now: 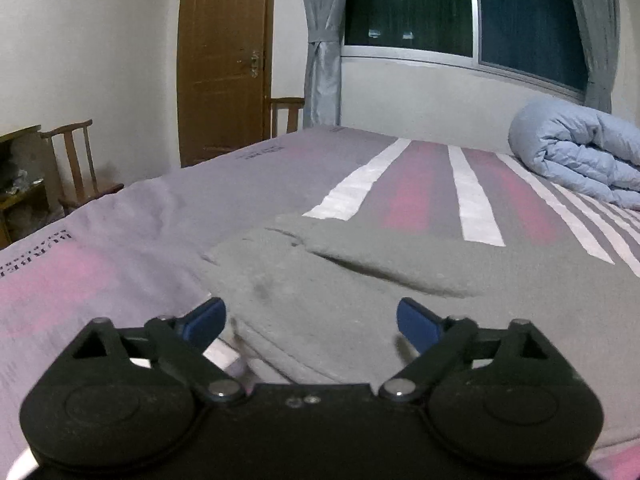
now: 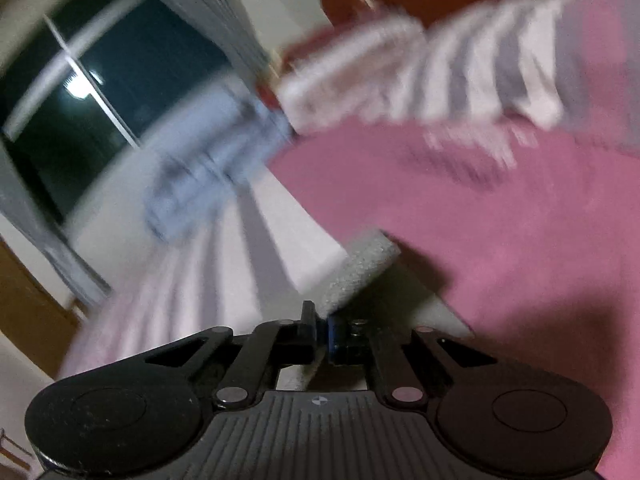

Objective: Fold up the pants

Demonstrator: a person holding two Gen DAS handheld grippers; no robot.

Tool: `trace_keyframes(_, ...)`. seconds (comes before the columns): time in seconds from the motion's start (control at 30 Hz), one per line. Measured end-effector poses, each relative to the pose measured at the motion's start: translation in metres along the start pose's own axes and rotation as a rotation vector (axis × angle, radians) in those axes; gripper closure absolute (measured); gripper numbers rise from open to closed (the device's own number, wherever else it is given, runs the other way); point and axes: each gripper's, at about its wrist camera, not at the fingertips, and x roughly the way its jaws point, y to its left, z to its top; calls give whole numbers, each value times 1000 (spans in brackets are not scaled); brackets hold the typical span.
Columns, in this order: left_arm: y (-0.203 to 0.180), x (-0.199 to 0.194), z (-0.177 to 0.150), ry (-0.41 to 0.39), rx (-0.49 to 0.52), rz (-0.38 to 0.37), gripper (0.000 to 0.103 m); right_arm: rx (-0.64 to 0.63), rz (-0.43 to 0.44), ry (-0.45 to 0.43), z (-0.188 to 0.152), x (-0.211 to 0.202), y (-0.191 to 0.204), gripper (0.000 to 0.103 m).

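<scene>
Left gripper (image 1: 311, 322): jaws spread wide, nothing between the pads, hovering over the pants.
Right gripper (image 2: 323, 326): jaws pinched together on a grey fleece edge (image 2: 360, 270).
Grey pants (image 1: 360, 280): lying partly folded on the striped bedsheet (image 1: 420, 188).
Beyond: rolled blue duvet (image 1: 580, 160) near the window (image 1: 460, 12).

1. My left claw (image 1: 311, 322) is black with blue fingertips (image 1: 208, 317).
2. The pants (image 1: 340, 280) are plain grey.
3. The bedsheet (image 1: 424, 188) has pink, grey and white stripes.
4. The far-right quilt (image 1: 580, 156) is pale blue.

One pants (image 1: 360, 280), one duvet (image 1: 580, 156), two chairs (image 1: 76, 160).
</scene>
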Motion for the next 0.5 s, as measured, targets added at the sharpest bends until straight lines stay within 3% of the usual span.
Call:
trace_keyframes(0.1, 1, 21, -12, 106, 15, -4, 15, -26, -40, -12, -3, 6, -3, 97)
trace_keyframes(0.17, 5, 25, -12, 119, -22, -7, 9, 34, -144, 98, -15, 32, -29, 97)
trace_keyframes(0.2, 7, 26, -12, 125, -33, -9, 9, 69, -155, 133, -22, 39, -41, 97)
trace_keyframes(0.33, 8, 24, -14, 118, -36, -10, 9, 133, -121, 69, -29, 25, -50, 95)
trace_keyframes(0.5, 6, 23, -15, 112, -25, -1, 9, 192, -115, -28, -32, -12, -52, 66)
